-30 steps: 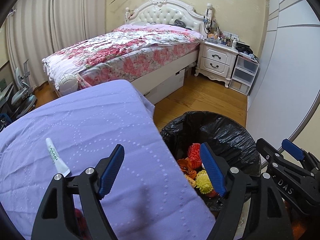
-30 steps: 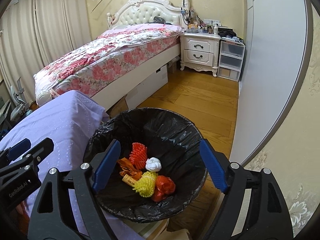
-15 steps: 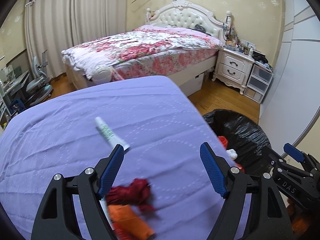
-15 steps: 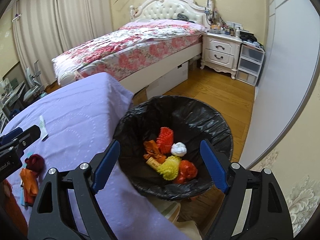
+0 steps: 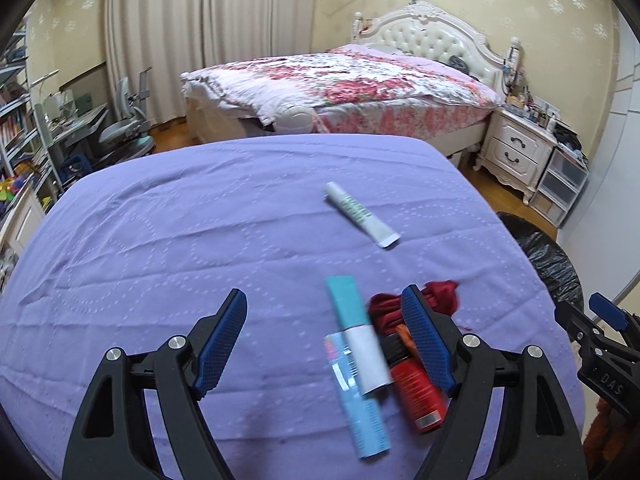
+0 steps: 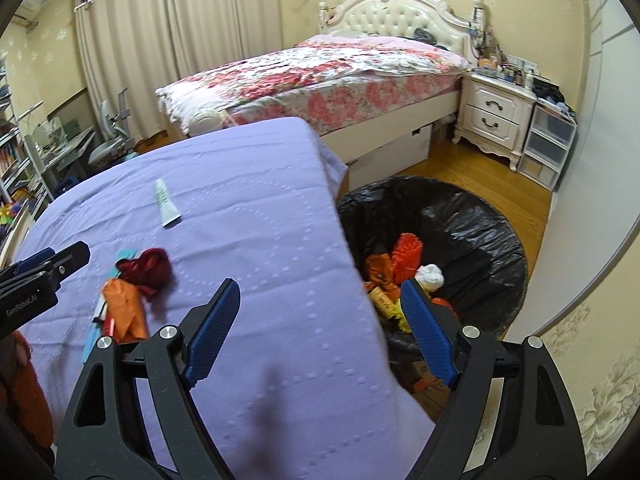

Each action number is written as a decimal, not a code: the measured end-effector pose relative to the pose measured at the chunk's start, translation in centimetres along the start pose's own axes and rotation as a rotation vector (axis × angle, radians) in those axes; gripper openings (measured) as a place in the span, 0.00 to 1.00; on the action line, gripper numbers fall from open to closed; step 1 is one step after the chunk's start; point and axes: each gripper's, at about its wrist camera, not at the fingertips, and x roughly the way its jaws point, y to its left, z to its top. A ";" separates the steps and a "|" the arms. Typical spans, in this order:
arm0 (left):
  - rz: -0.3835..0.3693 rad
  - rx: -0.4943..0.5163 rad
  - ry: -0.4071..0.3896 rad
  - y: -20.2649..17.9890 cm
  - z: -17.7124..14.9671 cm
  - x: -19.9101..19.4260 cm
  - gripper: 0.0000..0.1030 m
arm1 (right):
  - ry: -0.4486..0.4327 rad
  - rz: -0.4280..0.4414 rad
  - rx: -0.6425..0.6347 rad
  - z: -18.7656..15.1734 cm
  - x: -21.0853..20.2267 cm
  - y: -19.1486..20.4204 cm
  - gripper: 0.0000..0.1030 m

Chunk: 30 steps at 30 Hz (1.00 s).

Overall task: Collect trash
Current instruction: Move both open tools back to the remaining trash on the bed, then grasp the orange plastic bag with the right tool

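Observation:
On the purple-covered table [image 5: 160, 240] lies a small heap of trash: a teal-and-white tube [image 5: 356, 340], a pale blue tube [image 5: 360, 412], a red tube [image 5: 416, 392] and a dark red crumpled piece [image 5: 412, 304]. A white tube with green print [image 5: 360, 214] lies farther off. My left gripper [image 5: 324, 340] hangs open above the table, its right finger over the heap. My right gripper [image 6: 320, 332] is open over the table's right edge, beside the black-lined bin [image 6: 480, 224]. The bin holds orange, yellow and white trash [image 6: 404, 264]. An orange wrapper [image 6: 124, 308] tops the heap in the right wrist view.
A bed with a floral cover [image 5: 340, 84] stands behind the table. A white nightstand [image 6: 492, 116] and plastic drawers [image 6: 548, 144] line the right wall. A desk with a chair [image 5: 124, 128] and shelves are at the left. Wooden floor [image 6: 480, 176] surrounds the bin.
Both grippers have swung left, away from the bin and over the table. The heap of tubes and wrappers has come into view under the left gripper. Both stay open.

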 end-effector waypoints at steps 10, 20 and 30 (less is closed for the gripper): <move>0.053 -0.071 0.009 4.3 -1.8 -1.1 0.75 | 0.028 0.084 -0.092 -1.0 -0.3 4.8 0.74; 0.096 -0.140 0.018 8.0 -3.2 -1.7 0.75 | 0.073 0.172 -0.189 -1.9 -0.2 9.6 0.56; 0.098 -0.172 0.033 9.6 -4.1 -1.7 0.75 | 0.108 0.204 -0.225 -2.0 1.1 11.7 0.37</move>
